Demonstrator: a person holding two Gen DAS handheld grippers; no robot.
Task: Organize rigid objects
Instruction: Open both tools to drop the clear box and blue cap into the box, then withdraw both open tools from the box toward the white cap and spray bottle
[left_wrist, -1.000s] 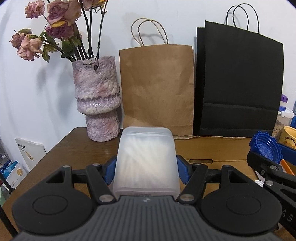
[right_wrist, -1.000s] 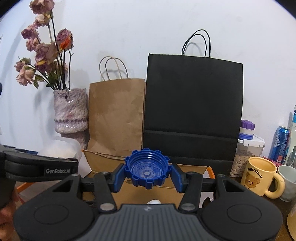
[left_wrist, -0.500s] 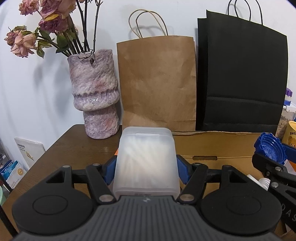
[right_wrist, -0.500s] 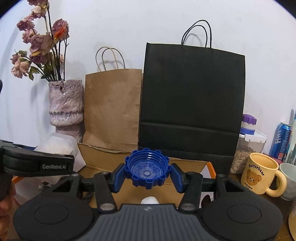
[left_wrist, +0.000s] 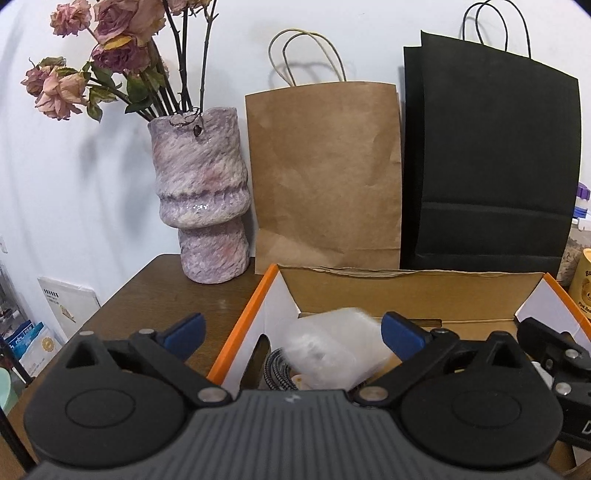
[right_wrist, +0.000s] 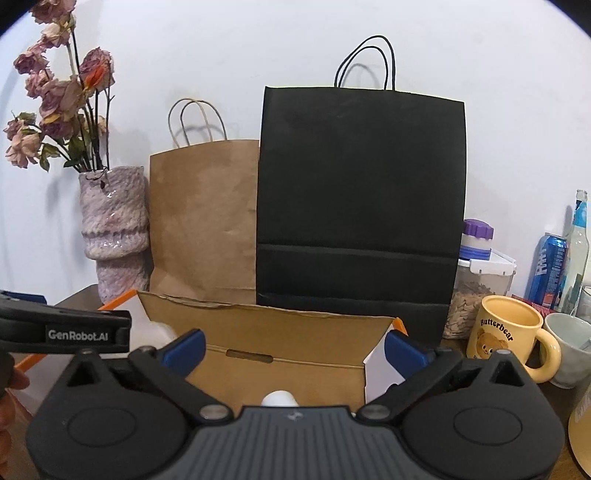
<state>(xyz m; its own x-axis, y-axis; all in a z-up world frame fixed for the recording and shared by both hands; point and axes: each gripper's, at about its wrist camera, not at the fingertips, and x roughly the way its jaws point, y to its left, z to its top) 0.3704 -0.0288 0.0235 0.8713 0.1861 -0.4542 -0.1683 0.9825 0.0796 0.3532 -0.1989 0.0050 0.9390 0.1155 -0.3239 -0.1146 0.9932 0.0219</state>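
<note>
left hand-held gripper (left_wrist: 291, 330) jaws wide, just opened, nothing pinched. the frosted plastic box (left_wrist: 334, 349) sits blurred below and between the blue pads (left_wrist: 184, 332), not touching them, inside the cardboard box (left_wrist: 406, 291). a braided cable (left_wrist: 275, 369) lies next to it on the box floor

right hand-held gripper (right_wrist: 293, 347) jaws also wide, just opened, empty between the pads. the blue cap is not visible in either view. only a small white rounded thing (right_wrist: 279, 398) shows at the gripper body edge, inside the cardboard box; can't tell what it is

both grippers are over the open cardboard box, which has orange edges, white flaps and a brown inner wall with a handle slot (right_wrist: 249, 355). left gripper shows at the left edge of the right view, the right one at the right edge of the left view. a bit of a hand (right_wrist: 7, 406) shows at the far left of the right view

box sits on a dark wood desk (left_wrist: 177, 295). behind it against the white wall: a pink-purple vase (left_wrist: 201, 199) with dried roses (left_wrist: 107, 55), a brown paper bag (left_wrist: 325, 170), a black paper bag (left_wrist: 487, 155)

right of the box: a clear jar with purple lid (right_wrist: 476, 258), a yellow bear mug (right_wrist: 509, 336), a grey mug (right_wrist: 570, 349), a blue can (right_wrist: 548, 269), a glass bottle (right_wrist: 578, 251)
</note>
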